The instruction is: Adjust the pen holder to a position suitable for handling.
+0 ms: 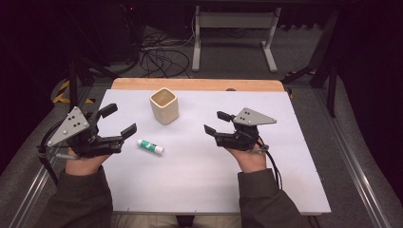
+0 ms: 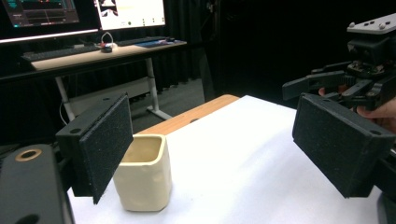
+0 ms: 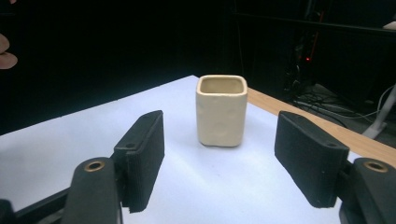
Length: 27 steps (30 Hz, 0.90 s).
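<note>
High view: white table (image 1: 266, 180), cream cup (image 1: 164, 106), glue stick (image 1: 150, 147) (both grippers' jaws spread).

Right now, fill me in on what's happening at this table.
A person holds a pair of tongs in each hand over a white table. The left tongs and the right tongs both hang open and hold nothing. Between them stands an upright cream cup, apparently empty. A glue stick lies flat near the left tongs, untouched. Nothing has been picked up.
</note>
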Available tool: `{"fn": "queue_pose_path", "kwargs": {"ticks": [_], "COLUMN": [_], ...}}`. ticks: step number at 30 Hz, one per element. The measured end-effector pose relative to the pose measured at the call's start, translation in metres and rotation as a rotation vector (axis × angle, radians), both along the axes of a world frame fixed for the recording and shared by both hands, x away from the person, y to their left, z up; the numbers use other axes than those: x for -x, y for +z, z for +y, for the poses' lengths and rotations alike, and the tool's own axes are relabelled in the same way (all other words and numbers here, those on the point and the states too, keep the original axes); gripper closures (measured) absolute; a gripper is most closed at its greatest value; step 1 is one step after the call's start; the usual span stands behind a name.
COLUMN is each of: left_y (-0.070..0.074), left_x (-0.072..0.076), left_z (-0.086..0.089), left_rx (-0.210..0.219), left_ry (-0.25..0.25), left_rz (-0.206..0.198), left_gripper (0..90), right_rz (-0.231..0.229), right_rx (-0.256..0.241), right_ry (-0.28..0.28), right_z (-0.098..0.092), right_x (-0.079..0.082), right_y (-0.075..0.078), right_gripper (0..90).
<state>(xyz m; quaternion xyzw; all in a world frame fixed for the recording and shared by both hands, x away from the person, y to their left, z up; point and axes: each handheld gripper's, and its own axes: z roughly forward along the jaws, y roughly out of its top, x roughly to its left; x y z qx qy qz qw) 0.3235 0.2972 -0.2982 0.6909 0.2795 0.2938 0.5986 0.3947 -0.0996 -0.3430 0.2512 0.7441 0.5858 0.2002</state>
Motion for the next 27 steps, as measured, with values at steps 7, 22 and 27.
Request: {"fn": "queue_pose_path", "kwargs": {"ticks": [7, 22, 27], "left_y": [0.002, 0.003, 0.003], "left_x": [0.002, 0.004, 0.004], "left_z": [0.002, 0.004, 0.004], "left_rx": [0.004, 0.010, 0.006], "left_ry": [-0.002, -0.001, -0.001], "left_rz": [0.001, 0.002, 0.007], "left_gripper": [13.3, 13.5, 13.4], "right_rz": [0.008, 0.024, 0.035], "right_rx": [0.004, 0.035, 0.044], "right_ry": [0.027, 0.080, 0.089], "right_z": [0.013, 0.042, 0.051], "right_x": [-0.002, -0.009, -0.012], "right_y": [-0.002, -0.007, -0.012], "right_gripper": [35.2, 37.7, 38.2]}}
